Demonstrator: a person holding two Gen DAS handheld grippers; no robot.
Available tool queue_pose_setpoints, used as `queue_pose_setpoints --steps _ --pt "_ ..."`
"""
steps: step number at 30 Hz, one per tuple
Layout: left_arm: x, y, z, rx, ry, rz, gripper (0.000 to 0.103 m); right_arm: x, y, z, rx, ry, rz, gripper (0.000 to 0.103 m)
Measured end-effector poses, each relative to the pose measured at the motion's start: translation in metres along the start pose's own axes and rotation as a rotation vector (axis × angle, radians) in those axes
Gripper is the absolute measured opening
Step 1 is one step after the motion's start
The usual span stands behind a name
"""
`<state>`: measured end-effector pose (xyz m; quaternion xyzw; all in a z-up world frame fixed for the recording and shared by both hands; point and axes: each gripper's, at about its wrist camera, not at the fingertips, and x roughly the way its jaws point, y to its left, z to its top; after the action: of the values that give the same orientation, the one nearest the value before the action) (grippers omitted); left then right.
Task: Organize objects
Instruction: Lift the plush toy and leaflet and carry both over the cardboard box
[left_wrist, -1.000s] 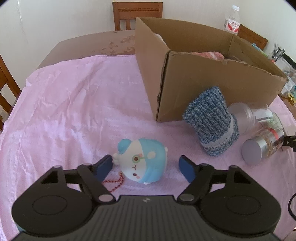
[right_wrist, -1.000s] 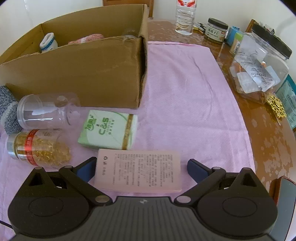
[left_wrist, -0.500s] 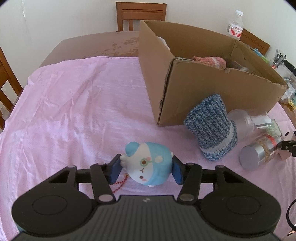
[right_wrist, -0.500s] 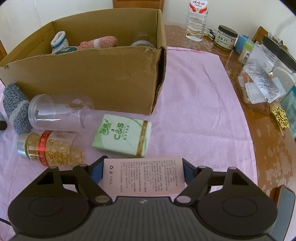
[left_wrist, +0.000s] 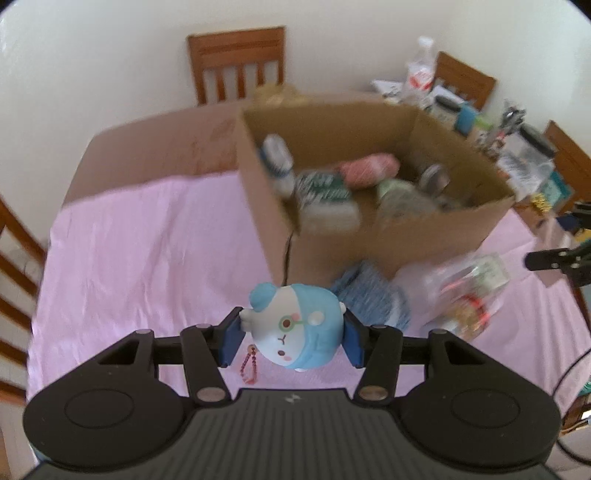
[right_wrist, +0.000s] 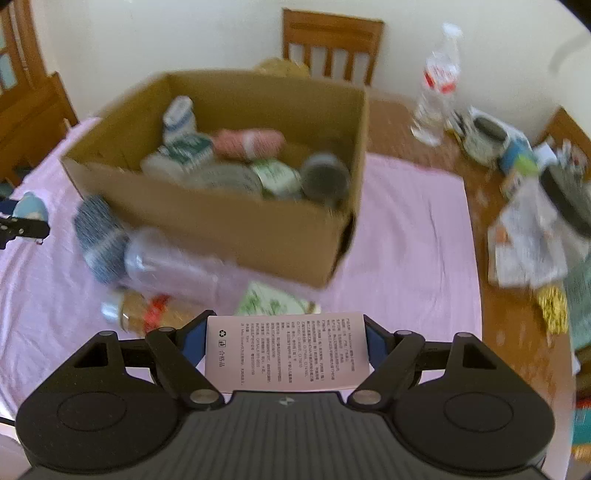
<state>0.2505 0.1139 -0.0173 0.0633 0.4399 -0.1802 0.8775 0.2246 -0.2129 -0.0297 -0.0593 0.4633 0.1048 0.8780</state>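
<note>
Plush toy (left_wrist: 295, 326), blue and white with a little face, sat pinched between the blue pads of my left claw (left_wrist: 291, 334), lifted clear above the pink cloth (left_wrist: 147, 251) that covered the desk (left_wrist: 155, 147). A red beaded cord (left_wrist: 249, 367) dangled under it. Beyond it stood the open cardboard box (left_wrist: 436, 240), already holding a pink knit roll (left_wrist: 369, 170), a white-and-blue sock (left_wrist: 277, 162) and several blurred jars and packets I could not tell apart. Just in front of the box, on the cloth, lay a blue knit sleeve (left_wrist: 373, 299), and beside that a clear plastic jar (left_wrist: 443, 280) and a bottle of golden capsules (left_wrist: 465, 314), both smeared by motion.

Further right, my right claw (right_wrist: 286, 343) was clamped on a white printed carton (right_wrist: 286, 354), its pads pressed against the two short sides, the carton held above the cloth with its text facing up. Below it a green tissue pack (right_wrist: 273, 302) lay near the box's front corner. On the bare wood at the right edge stood a water bottle (right_wrist: 437, 85) and a heap of containers (right_wrist: 532, 221), well apart from the box.
</note>
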Motion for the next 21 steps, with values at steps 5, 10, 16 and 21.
queue_pose_setpoints --steps 5,10,16,21 --pt "-0.019 -0.016 0.042 0.077 -0.075 -0.031 0.054 -0.015 0.005 0.025 -0.046 -0.066 0.047 0.084" --pt "-0.015 -0.030 0.076 0.117 -0.128 -0.062 0.054 -0.022 0.009 0.048 -0.090 -0.119 0.064 0.084" --pt "0.003 -0.043 0.088 0.131 -0.142 -0.033 0.094 -0.021 0.012 0.068 -0.122 -0.149 0.069 0.084" --pt "0.009 -0.041 0.078 0.126 -0.126 -0.028 0.099 -0.017 0.015 0.081 -0.154 -0.159 0.071 0.084"
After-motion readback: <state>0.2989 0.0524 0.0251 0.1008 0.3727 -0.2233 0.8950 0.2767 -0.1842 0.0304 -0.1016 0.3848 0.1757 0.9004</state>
